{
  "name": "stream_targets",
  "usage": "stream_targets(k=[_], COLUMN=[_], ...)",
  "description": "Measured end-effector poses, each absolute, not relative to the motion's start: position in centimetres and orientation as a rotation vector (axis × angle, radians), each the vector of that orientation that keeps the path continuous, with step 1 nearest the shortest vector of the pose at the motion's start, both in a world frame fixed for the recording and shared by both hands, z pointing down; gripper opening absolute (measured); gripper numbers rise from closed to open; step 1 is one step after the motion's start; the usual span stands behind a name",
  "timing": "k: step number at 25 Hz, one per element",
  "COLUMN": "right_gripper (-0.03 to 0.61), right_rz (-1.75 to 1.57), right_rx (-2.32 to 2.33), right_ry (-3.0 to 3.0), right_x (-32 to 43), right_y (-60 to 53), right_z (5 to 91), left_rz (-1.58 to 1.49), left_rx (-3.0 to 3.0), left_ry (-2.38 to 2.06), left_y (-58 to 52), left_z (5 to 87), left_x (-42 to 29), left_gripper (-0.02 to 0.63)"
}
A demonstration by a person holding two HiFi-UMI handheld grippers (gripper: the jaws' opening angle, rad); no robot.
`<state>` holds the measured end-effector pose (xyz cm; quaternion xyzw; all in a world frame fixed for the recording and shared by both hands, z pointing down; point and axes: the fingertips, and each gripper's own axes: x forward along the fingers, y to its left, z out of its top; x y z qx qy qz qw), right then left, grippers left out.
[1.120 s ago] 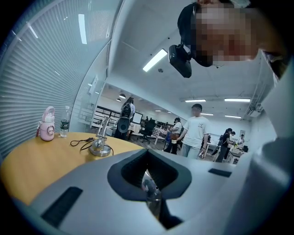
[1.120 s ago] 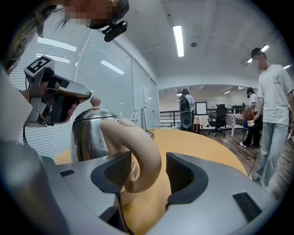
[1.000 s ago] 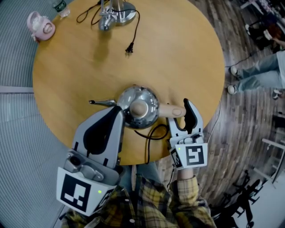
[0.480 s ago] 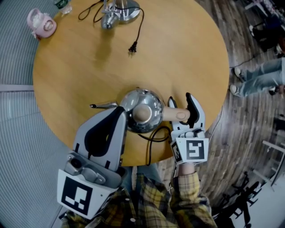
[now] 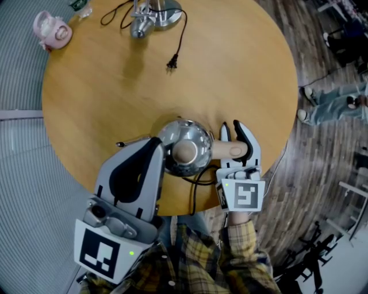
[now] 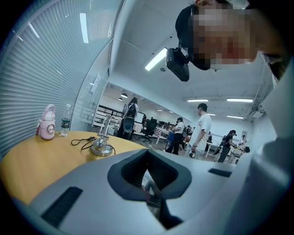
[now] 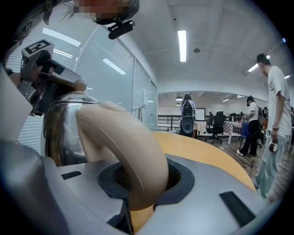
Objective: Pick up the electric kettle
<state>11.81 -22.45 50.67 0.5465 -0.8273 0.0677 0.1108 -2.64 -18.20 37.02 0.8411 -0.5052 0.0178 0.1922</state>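
The shiny steel electric kettle [image 5: 185,148] stands on the round wooden table [image 5: 115,86] near its front edge, spout pointing left. Its beige handle [image 5: 230,150] sticks out to the right. My right gripper [image 5: 232,127] straddles that handle, and its jaws are closing with the pads pressing both sides of it. In the right gripper view the handle [image 7: 124,147] fills the gap between the jaws, with the kettle body [image 7: 62,128] behind. My left gripper [image 5: 154,143] hovers shut just left of the kettle and holds nothing.
The kettle's metal base [image 5: 152,14] with its black cord and loose plug [image 5: 171,62] lies at the table's far edge. A pink bottle [image 5: 52,30] sits far left. A black cable [image 5: 198,178] loops off the front edge. People stand in the room to the right.
The right gripper's jaws have narrowed from wide open onto the kettle handle, after sliding forward along it. The left gripper has stayed put.
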Motion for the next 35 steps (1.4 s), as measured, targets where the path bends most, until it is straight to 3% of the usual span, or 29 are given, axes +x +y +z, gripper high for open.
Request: stream_targets(k=[1,6,35], right_gripper=[0.087,0.06,0.052], right_rz=[0.198,0.267,0.24], right_rx=[1.62,1.697,1.922], right_ry=[-2.424,-2.429,-2.433], right_x=[11.7,12.1,13.7], right_y=[-22.4,-22.5,-23.7], right_z=[50.7,50.6,45.3], left_rz=[0.049,0.05,-0.009], left_rx=[2.36,2.354,2.344], left_ry=[-1.42,-1.434,-1.556], left_y=[-18.2,-18.3,-17.7], left_z=[37.1,37.1,32.7], left_x=[-2.7,-3.1,-6.2], left_gripper=[0.002,0.002,0.002])
